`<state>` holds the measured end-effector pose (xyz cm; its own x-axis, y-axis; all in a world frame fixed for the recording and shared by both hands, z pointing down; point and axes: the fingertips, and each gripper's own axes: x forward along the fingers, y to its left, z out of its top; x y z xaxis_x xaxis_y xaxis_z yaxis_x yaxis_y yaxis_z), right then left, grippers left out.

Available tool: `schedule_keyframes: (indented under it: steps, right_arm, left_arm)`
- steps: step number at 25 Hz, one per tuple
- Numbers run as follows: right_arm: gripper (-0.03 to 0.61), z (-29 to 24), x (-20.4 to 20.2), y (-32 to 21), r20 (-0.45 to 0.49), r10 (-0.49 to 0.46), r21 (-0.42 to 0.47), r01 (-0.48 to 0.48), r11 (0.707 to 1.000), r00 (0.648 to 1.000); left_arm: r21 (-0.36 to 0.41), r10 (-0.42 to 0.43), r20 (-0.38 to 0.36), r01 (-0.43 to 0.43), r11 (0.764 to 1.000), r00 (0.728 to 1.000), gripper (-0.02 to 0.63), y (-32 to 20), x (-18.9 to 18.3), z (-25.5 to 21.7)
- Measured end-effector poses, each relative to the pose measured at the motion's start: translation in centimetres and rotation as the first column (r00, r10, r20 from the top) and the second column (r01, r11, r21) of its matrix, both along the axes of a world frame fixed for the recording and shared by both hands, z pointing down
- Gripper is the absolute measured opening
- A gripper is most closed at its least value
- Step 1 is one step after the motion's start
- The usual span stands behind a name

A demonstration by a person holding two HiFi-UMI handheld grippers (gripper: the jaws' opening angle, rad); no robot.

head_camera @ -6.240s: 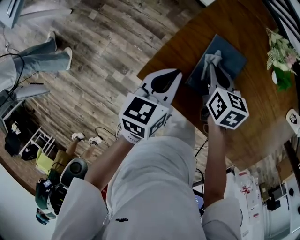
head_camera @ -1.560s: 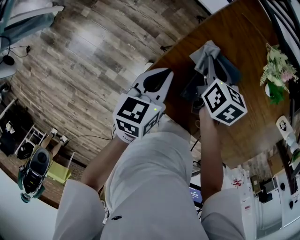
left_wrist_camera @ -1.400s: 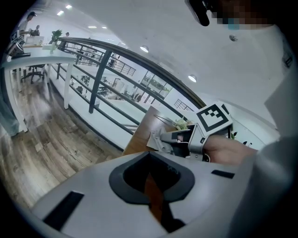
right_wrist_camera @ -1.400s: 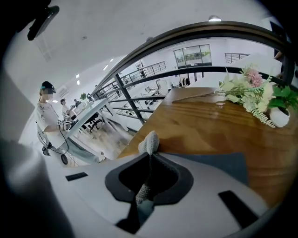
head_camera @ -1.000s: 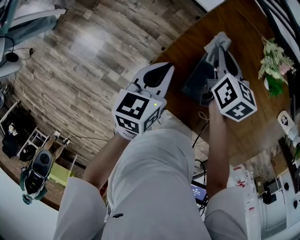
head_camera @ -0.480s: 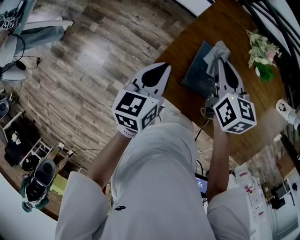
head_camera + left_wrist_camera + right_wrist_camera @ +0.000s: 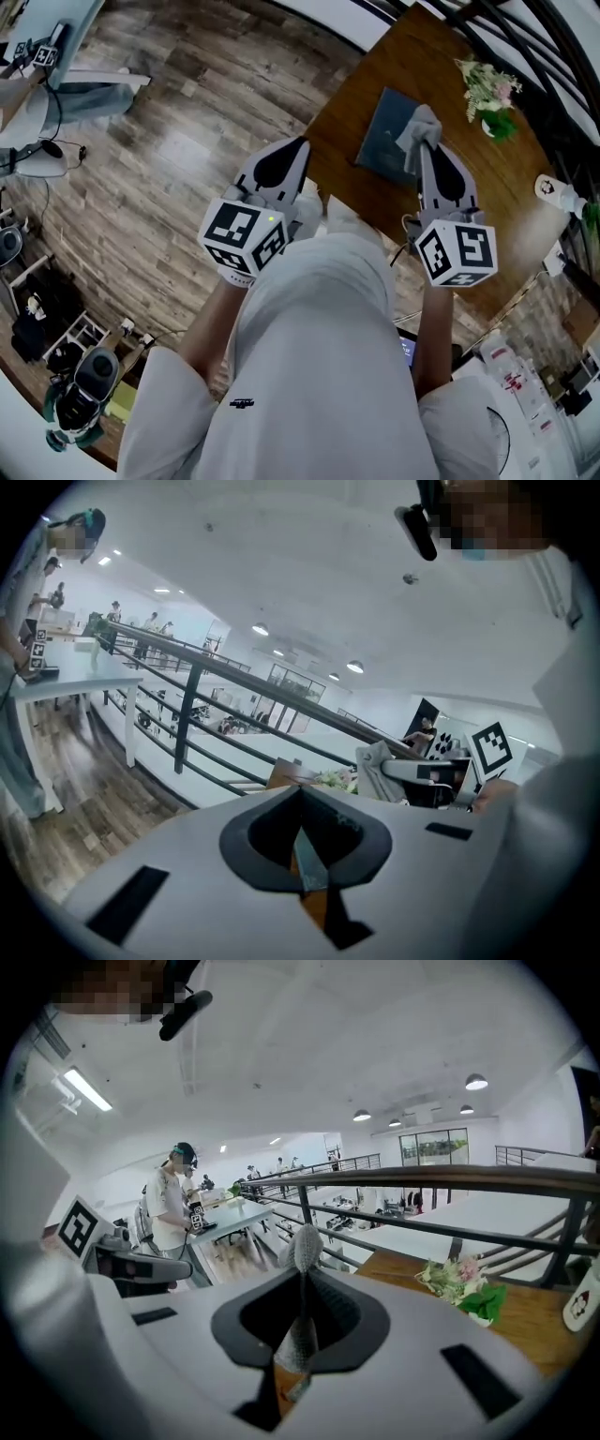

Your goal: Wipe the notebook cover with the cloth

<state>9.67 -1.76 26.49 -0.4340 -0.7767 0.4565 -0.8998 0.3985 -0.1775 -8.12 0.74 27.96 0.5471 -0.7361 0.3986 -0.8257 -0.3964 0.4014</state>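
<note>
Well, our notebook (image 7: 382, 142) lies flat on the table (image 7: 469, 220), near its left edge. Our cloth (image 7: 419, 125) is bunched over the notebook's right side, and our right tool (image 7: 424, 142) is clamped on it. We cannot tell whether the cloth touches the cover. In the right gripper view the cloth sticks up between the pinching jaws. Our left tool (image 7: 292, 150) hangs by the table's left edge, apart from the notebook, its jaws pressed together on nothing. Flowers (image 7: 487, 94) stand on the table to the right of the notebook.
</note>
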Motion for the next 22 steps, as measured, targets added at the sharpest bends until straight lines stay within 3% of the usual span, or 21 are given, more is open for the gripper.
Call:
schedule_keyframes:
  steps: [12,22]
  right_arm:
    - [0.029,-6.3,0.6,6.0,-0.055,-0.044,0.132,0.051,0.99,0.998]
    - [0.031,-11.0,2.3,8.4,-0.026,0.001,0.264,0.006,0.964,1.0]
  left_arm:
    - [0.139,-0.009,-0.009,0.01,0.99,1.0,0.02,2.5,-2.5,-7.8]
    - [0.215,-0.005,0.009,0.003,0.977,1.0,0.02,3.7,-4.1,-11.1]
